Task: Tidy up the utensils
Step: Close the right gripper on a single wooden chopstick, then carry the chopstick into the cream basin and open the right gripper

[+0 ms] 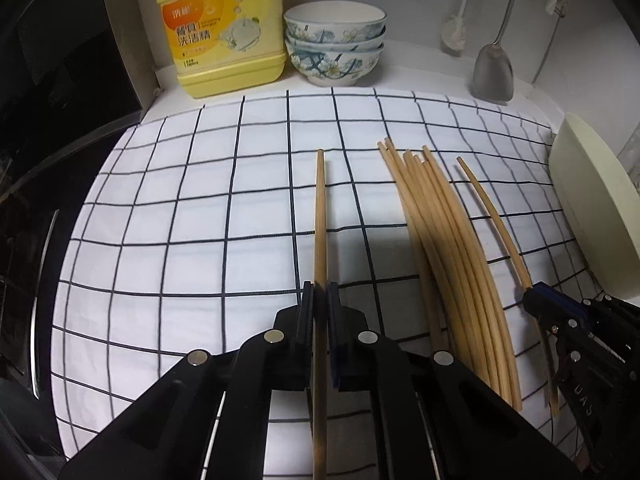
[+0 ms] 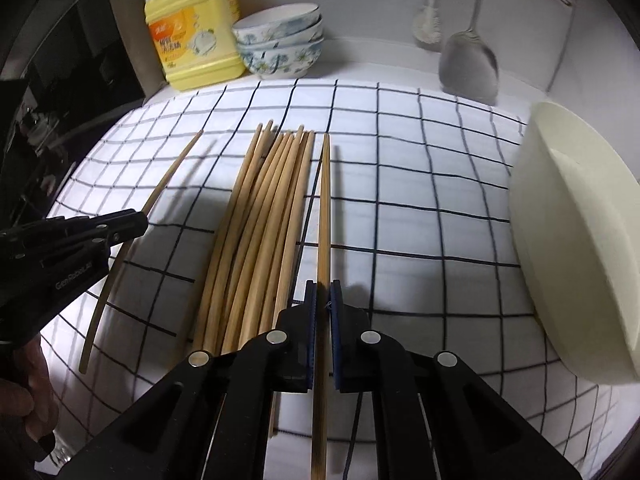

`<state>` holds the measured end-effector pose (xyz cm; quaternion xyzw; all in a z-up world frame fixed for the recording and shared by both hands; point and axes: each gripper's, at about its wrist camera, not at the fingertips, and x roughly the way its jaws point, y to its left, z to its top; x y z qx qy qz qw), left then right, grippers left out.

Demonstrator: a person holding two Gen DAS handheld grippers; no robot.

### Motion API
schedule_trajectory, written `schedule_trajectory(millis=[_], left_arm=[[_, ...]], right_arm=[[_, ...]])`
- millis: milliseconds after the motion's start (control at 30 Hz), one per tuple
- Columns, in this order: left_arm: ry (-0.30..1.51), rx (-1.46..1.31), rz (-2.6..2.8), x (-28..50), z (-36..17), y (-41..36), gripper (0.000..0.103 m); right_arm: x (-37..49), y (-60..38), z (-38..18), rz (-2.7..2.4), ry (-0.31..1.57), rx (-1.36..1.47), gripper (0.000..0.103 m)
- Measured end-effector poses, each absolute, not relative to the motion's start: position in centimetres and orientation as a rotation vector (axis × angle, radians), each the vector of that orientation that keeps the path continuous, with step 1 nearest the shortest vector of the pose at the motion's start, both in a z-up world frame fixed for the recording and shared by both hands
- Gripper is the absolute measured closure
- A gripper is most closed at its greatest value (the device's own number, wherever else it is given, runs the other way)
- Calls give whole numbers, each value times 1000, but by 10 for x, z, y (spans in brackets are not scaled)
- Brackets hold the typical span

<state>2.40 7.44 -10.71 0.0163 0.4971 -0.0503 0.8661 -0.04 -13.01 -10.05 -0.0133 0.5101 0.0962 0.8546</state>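
A pile of several wooden chopsticks (image 1: 452,256) lies on the white checked cloth (image 1: 180,240); it also shows in the right wrist view (image 2: 264,232). My left gripper (image 1: 320,296) is shut on one chopstick (image 1: 319,216), held left of the pile. My right gripper (image 2: 323,296) is shut on another chopstick (image 2: 324,208), held just right of the pile. In the left wrist view the right gripper (image 1: 534,294) holds its chopstick (image 1: 492,212). In the right wrist view the left gripper (image 2: 140,220) holds its chopstick (image 2: 168,176).
A yellow detergent bottle (image 1: 224,28) and stacked patterned bowls (image 1: 334,44) stand at the back. A metal spatula (image 1: 494,68) and a brush (image 1: 454,36) hang on the back wall. A pale cream basin (image 2: 576,248) stands at the cloth's right edge. A dark appliance (image 1: 52,120) is on the left.
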Motion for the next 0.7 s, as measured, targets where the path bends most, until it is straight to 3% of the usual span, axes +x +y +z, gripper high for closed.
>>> schedule_trajectory(millis=[367,700], left_arm=[[958,96,-297,8,-41,35,96],[877,101,-570,14,15,-112,96]], right_arm=[[-34,-181,-28,84,971,98,97],[-44,-300,17,-91,894,185,97]])
